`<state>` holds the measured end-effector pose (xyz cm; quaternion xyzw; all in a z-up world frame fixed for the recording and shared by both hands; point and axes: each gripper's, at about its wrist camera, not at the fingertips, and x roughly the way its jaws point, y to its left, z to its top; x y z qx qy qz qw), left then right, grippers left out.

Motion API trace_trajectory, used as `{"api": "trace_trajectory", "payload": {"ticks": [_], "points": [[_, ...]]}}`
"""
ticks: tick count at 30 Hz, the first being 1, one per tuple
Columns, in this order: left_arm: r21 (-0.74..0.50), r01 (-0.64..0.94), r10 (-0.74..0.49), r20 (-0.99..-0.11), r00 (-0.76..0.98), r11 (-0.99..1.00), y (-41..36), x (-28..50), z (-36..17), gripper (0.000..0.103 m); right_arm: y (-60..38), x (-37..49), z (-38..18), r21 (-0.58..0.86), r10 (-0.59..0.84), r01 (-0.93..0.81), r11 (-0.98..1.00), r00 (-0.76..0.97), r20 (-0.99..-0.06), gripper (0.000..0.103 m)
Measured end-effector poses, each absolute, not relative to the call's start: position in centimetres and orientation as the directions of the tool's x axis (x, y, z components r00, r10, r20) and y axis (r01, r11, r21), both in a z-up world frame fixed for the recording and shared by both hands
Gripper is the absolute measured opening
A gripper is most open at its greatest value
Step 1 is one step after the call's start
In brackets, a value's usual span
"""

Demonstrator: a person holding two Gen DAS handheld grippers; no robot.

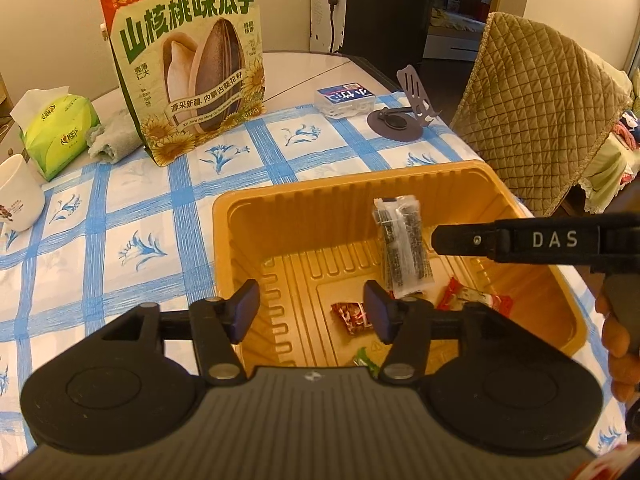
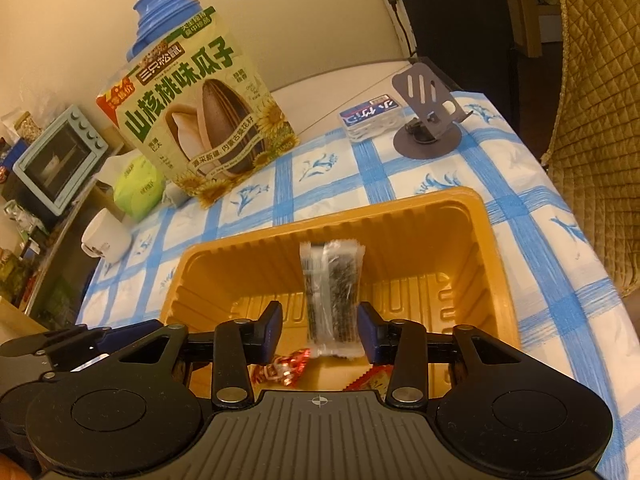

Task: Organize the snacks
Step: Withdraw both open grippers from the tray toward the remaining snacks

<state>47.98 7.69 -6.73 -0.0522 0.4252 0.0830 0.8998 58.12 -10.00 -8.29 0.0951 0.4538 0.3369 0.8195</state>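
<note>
Orange tray (image 1: 224, 216), near centre of the checked tablecloth (image 1: 120, 240): holds a clear sesame-bar packet (image 1: 402, 248) propped upright against the far wall, two red-wrapped sweets (image 1: 352, 316) (image 1: 472, 300) and a green-wrapped piece (image 1: 366, 360) on the floor. Left gripper (image 1: 312, 312): jaws apart, nothing between them, over the tray's near left. Right gripper (image 2: 320, 328): jaws parted either side of the packet, pads apparently clear of it. Judged mostly done; large sunflower-seed bag (image 1: 188, 68) stands outside, far left, possibly left to sort.
</note>
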Motion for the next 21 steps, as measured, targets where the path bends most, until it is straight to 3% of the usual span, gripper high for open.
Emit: {"api": "trace_trajectory", "payload": {"ticks": [10, 16, 21], "points": [[-0.063, -0.181, 0.078, -0.731, 0.678, 0.981, 6.4, 43.6, -3.4, 0.079, -13.8, 55.3, -5.9, 0.463, 0.634, -0.445, 0.767, 0.414, -0.653, 0.074], [-0.08, -0.177, 0.071, -0.701, 0.71, 0.981, 5.6, 40.0, -1.3, 0.081, -16.6, 52.2, -3.9, 0.465, 0.648, -0.456, 0.759, 0.455, -0.611, 0.086], [-0.089, -0.179, 0.071, -0.682, 0.728, 0.98, 4.8, 36.2, 0.4, 0.084, -18.6, 48.8, -2.2, 0.454, 0.651, -0.47, 0.757, 0.485, -0.584, 0.09]]}}
